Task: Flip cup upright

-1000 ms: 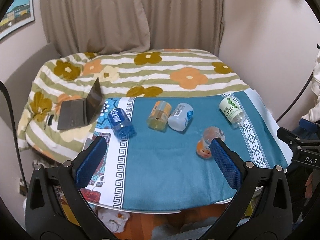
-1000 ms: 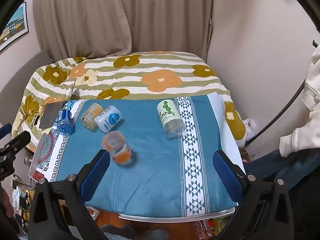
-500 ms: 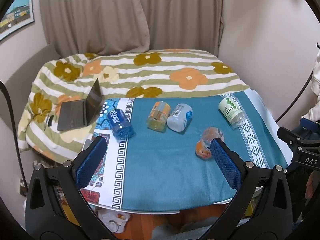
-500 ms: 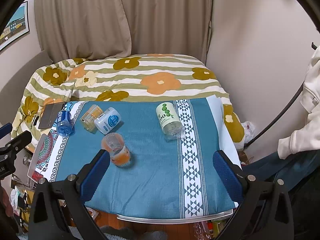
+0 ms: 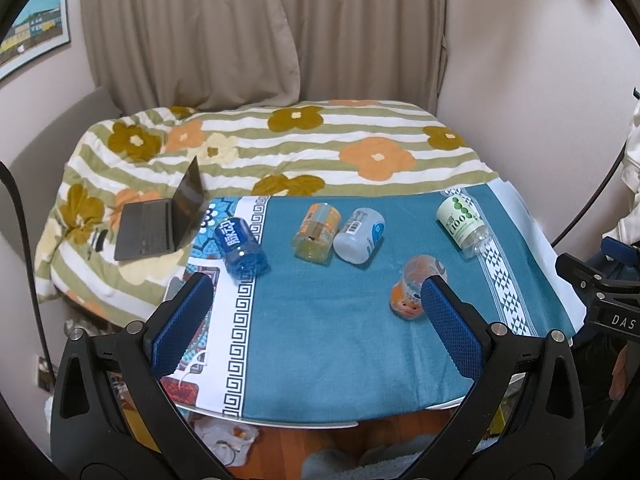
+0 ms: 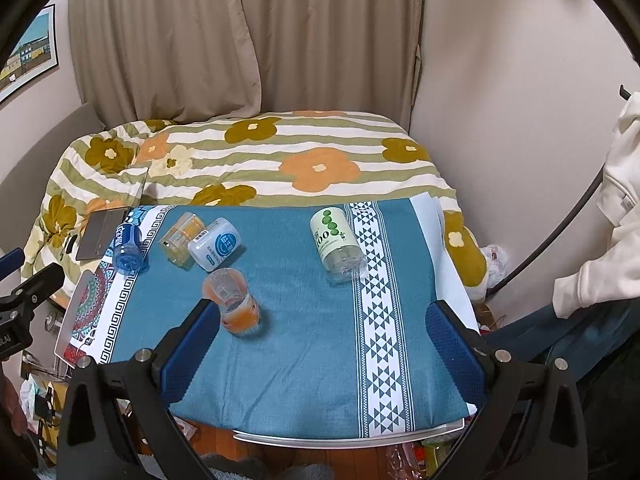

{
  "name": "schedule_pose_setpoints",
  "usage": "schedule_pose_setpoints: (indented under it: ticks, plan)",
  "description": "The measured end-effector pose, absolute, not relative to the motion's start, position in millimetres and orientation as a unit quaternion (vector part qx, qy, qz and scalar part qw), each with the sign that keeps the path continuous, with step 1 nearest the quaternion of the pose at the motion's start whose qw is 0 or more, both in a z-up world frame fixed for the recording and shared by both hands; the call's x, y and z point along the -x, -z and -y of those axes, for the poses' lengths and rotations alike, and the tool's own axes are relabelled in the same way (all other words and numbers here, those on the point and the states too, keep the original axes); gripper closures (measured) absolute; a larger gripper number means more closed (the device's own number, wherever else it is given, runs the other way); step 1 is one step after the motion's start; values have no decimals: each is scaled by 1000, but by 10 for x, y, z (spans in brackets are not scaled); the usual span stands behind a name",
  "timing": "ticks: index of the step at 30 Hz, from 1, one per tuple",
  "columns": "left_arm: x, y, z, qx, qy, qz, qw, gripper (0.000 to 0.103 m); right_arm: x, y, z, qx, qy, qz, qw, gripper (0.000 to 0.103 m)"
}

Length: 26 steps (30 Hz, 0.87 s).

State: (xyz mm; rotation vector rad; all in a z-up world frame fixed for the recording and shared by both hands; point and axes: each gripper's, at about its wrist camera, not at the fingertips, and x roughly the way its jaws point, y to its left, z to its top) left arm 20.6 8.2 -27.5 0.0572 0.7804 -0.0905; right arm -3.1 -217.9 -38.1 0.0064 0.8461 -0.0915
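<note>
The orange cup [image 6: 234, 302] lies on its side on the blue cloth [image 6: 312, 344], its long way running far to near, its open mouth facing away. Almost nothing has changed since before. The left gripper [image 5: 316, 312] and right gripper [image 6: 324, 344] are both wide apart, holding nothing.

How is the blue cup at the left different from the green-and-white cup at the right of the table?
The blue cup has white characters on deep blue, and lies on the white patterned border of the cloth. The green-and-white cup has green dots on a pale label, with a clear end, beside the triangle stripe. Both lie on their sides, untouched.
</note>
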Motion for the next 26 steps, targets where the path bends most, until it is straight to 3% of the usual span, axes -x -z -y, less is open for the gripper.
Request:
schedule_pose_setpoints:
  ticks: [26]
  plan:
    - [-225,292,-110,-32,16,-375,927,0,0,421,2116,-6,31,-409,912,0]
